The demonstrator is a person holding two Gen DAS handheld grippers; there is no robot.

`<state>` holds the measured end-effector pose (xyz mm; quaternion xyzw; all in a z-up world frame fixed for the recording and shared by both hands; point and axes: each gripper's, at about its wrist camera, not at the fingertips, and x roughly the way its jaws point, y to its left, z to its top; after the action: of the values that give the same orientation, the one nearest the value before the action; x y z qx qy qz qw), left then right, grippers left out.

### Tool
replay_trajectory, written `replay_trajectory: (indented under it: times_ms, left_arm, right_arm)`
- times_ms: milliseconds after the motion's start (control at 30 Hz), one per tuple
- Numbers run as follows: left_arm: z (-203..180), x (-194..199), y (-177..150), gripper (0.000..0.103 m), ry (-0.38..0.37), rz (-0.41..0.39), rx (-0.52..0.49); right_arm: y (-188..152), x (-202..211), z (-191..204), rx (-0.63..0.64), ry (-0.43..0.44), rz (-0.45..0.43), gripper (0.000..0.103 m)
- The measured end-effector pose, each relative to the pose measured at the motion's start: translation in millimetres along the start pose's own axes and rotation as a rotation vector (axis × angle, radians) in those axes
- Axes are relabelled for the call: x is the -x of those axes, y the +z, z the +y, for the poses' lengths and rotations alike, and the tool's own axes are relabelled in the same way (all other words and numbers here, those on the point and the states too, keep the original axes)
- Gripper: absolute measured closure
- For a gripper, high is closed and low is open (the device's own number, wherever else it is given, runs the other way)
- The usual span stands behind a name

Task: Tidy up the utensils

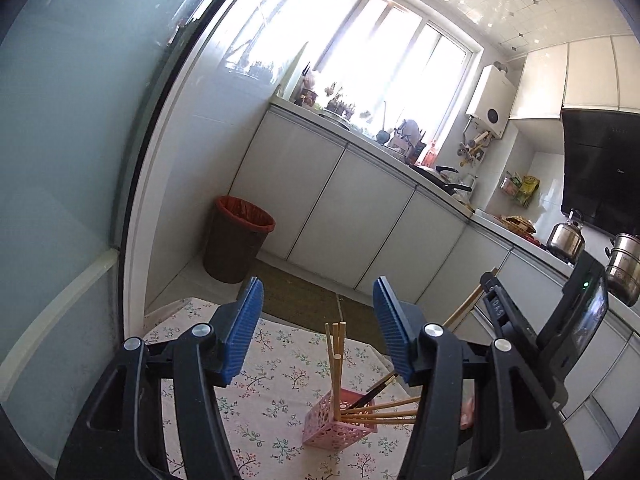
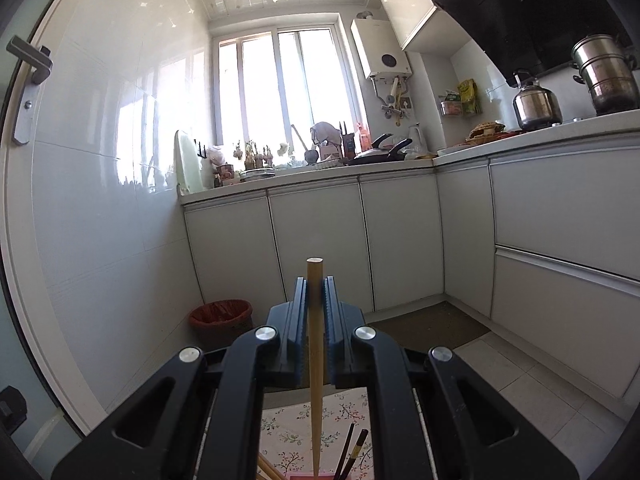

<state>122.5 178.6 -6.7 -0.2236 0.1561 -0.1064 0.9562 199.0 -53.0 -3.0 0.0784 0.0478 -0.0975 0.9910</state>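
Observation:
A pink perforated utensil holder stands on the floral tablecloth. It holds several wooden chopsticks and dark ones. My left gripper is open and empty, above and short of the holder. My right gripper is shut on a wooden chopstick, held upright with its lower tip at the holder's rim. The right gripper and its chopstick also show at the right of the left wrist view. Dark chopsticks stick up below it.
A brown bin with a red liner stands on the floor by the white cabinets. The counter carries pans, a kettle and a steel pot. A glass door is close on the left.

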Motion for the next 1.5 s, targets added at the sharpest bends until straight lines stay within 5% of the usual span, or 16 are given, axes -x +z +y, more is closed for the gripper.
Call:
replay_trajectory:
  times_ms: [200,300,467,500,567,733,967,1267,1500]
  left_arm:
    - [6.0,-6.8,2.3,0.049,0.039,0.001,-0.002]
    - [10.1,-4.1,4.5,0.049,0.071,-0.012,-0.008]
    - [0.6,0.5,7.2,0.045,0.062,0.001,-0.001]
    - [-3.3,2.7,7.1,0.041,0.066,-0.004,-0.014]
    - [-12.7,7.9,7.0,0.03,0.069,-0.018,-0.029]
    - [-40.2,17.0,1.5,0.01,0.069,-0.026,-0.068]
    - [-69.4,30.6,-10.6,0.007,0.131,-0.043,-0.107]
    - [-117.8,53.7,-32.2,0.007,0.399,-0.089,-0.253]
    - [-141.4,69.4,-55.9,0.007,0.322,0.013,-0.236]
  right_arm:
    - [-53.9,-21.2,5.6,0.028,-0.012,0.065,0.094]
    - [-52.2,-13.1,-2.3,-0.012,-0.001,0.08,0.069]
    - [-2.3,29.7,-6.3,-0.019,0.031,0.002,0.062]
    - [8.2,42.6,-9.2,-0.022,0.03,-0.02,0.057]
    - [24.2,65.2,-17.9,-0.04,0.006,-0.064,0.025]
    - [38.8,101.6,-31.6,0.005,-0.089,-0.067,0.012]
    - [37.7,125.9,-53.0,0.048,-0.185,-0.032,0.007]
    - [34.6,143.6,-93.0,0.087,-0.225,0.142,0.007]
    - [25.5,168.6,-121.3,0.104,-0.243,0.246,0.007]
